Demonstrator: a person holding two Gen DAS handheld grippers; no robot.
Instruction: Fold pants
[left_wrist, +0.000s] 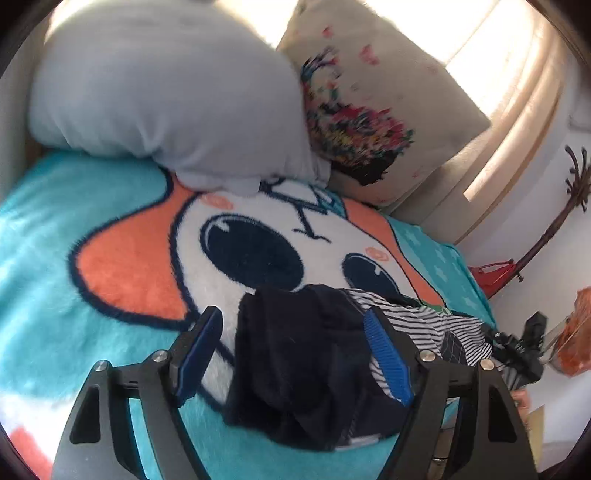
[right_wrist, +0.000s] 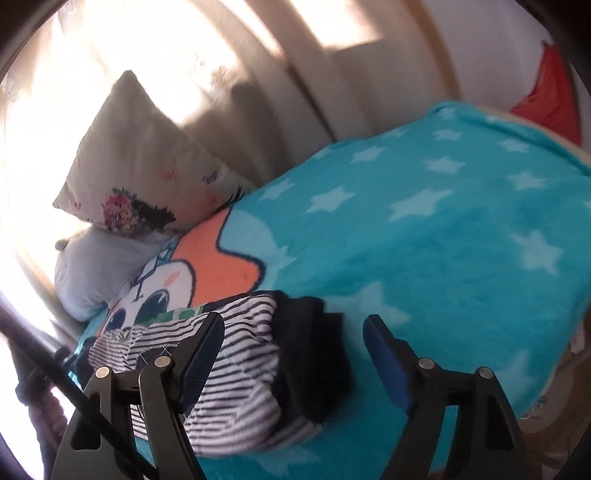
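Observation:
A dark navy garment, the pants (left_wrist: 303, 354), lies crumpled on the teal cartoon blanket (left_wrist: 55, 258) beside a black-and-white striped garment (left_wrist: 436, 325). My left gripper (left_wrist: 291, 332) is open, its blue pads on either side of the dark cloth, not closed on it. In the right wrist view the striped garment (right_wrist: 236, 354) lies with the dark pants (right_wrist: 310, 350) bunched at its right. My right gripper (right_wrist: 293, 332) is open above them, holding nothing.
A grey pillow (left_wrist: 166, 103) and a beige embroidered pillow (left_wrist: 369, 110) lean at the head of the bed. Curtains (left_wrist: 517, 92) hang behind. A red item (right_wrist: 550, 88) lies beyond the starred blanket (right_wrist: 443, 221). The other gripper (left_wrist: 524, 347) shows at right.

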